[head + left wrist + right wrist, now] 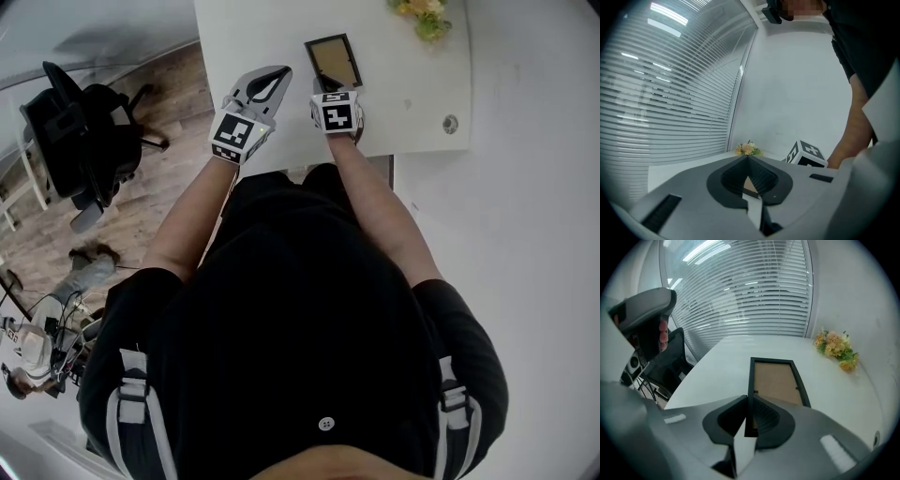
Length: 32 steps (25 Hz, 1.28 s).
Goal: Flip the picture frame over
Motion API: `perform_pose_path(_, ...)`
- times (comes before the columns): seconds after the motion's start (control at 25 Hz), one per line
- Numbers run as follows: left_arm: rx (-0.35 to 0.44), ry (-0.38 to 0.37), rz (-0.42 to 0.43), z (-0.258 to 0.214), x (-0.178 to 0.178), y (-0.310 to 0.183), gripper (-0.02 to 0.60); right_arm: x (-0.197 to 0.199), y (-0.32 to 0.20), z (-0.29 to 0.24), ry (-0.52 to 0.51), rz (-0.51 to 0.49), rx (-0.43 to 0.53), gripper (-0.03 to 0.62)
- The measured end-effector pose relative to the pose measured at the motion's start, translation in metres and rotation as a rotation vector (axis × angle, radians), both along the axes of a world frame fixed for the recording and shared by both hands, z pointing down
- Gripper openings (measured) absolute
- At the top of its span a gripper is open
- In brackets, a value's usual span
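The picture frame (333,59) lies on the white tabletop (244,37) directly ahead of the right tongs (325,87), with its near short end at their tips. Its long axis runs away from the person, nearly in line with the right tongs, and the far end leans slightly to the left in the head view. In the right gripper view the picture frame (776,380) stretches forward from the right tongs (746,401) towards the window blinds. Its brown backing board, set in a black border, faces up.

The right tongs are nearly shut. The frame's left long rail stands between their jaws, close to the near corner, so they have hold of that edge. Whether the near end is already clear of the tabletop (717,366) cannot be told.

The left tongs (281,72) hang just to the left of the frame, close to it but not touching. They point roughly level across the tabletop. In the left gripper view the left tongs (747,158) have their tips pressed together and carry nothing.

The right hand is therefore the one in place for the flip. Since the grip sits on the left long rail, the turn will probably go about the long axis, and there is bare tabletop on both sides. The small bunch of flowers (424,17) sits well off to the far right, out of the way.
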<state>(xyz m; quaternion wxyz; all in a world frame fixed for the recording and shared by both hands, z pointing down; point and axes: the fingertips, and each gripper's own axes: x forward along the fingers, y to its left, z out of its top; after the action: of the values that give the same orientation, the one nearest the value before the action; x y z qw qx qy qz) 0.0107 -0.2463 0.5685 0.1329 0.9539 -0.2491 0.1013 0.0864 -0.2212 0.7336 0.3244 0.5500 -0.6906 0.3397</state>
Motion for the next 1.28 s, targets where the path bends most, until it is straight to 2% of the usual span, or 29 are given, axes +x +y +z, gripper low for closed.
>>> perform_pose_path(0.16, 0.025, -0.005, -0.028, -0.011, 0.002, 0.002, 0.005, 0.003, 0.001, -0.019, -0.099, 0.042, 0.009, 0.049)
perform_pose_path(0.64, 0.079, -0.005, -0.109, -0.048, 0.001, 0.008, 0.005, -0.002, -0.005, -0.089, -0.393, 0.066, 0.053, 0.051)
perform_pose_path(0.92, 0.109, -0.011, -0.144, -0.064, 0.008, 0.021, 0.005, 0.003, 0.002, -0.122, -0.661, 0.099, 0.052, 0.051)
perform_pose_path(1.08, 0.124, -0.009, -0.161, -0.071, 0.013, 0.028, 0.005, 0.004, 0.004, -0.137, -0.847, 0.110, 0.050, 0.051)
perform_pose_path(1.28, 0.138, -0.003, -0.177, -0.080, 0.019, 0.037, 0.005, 0.006, 0.006, -0.148, -0.983, 0.107, 0.043, 0.051)
